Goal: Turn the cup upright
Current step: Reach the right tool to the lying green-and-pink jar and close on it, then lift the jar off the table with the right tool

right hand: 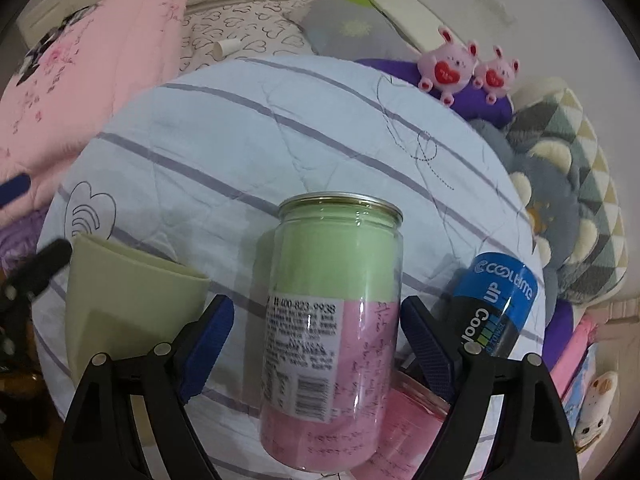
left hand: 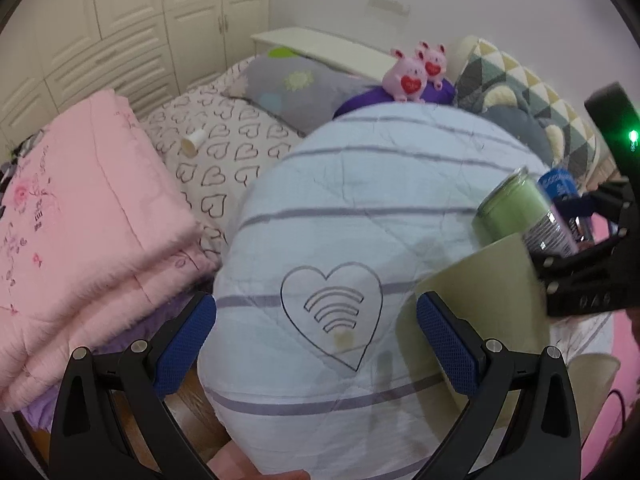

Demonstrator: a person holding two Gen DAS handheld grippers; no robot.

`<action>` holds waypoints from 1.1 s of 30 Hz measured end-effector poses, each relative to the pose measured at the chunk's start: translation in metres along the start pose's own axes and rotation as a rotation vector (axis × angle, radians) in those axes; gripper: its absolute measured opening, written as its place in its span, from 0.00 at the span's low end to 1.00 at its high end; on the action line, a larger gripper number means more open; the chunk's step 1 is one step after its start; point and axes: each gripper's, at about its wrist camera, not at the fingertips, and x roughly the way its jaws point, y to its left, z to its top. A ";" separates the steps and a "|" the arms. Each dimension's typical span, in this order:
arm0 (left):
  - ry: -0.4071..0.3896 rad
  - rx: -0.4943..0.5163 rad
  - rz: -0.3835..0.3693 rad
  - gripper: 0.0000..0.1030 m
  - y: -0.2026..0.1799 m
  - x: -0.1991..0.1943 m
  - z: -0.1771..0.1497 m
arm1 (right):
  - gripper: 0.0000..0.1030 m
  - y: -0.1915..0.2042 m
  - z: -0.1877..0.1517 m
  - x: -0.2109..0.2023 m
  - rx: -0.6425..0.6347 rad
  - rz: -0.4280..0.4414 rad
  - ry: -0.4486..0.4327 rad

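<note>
A pale green cup [left hand: 480, 292] lies tipped on the light blue striped quilt [left hand: 352, 184]; it also shows in the right wrist view [right hand: 120, 300] at the left. My left gripper [left hand: 316, 332] is open, its right finger [left hand: 444, 344] just in front of the cup. My right gripper [right hand: 316, 332] is open, its fingers on either side of a clear green-and-pink jar [right hand: 332, 320] without touching it. The jar also shows in the left wrist view [left hand: 512, 208], with the right gripper's body behind it.
A blue can [right hand: 496, 304] stands right of the jar. A pink folded blanket [left hand: 80, 220] lies at the left. A small white paper cup [left hand: 194, 142] lies on the heart-print sheet. Pillows and two pink plush toys [left hand: 416, 72] sit at the back.
</note>
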 end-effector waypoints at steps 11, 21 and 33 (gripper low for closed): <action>0.045 -0.010 -0.018 0.99 0.005 0.010 -0.003 | 0.69 -0.028 -0.021 0.017 0.203 0.162 0.062; 0.028 -0.012 -0.005 0.99 0.008 0.004 -0.003 | 0.68 -0.024 -0.021 0.013 0.244 0.132 0.066; 0.005 0.004 0.032 0.99 0.013 -0.004 0.001 | 0.68 -0.027 -0.028 0.007 0.294 0.140 0.049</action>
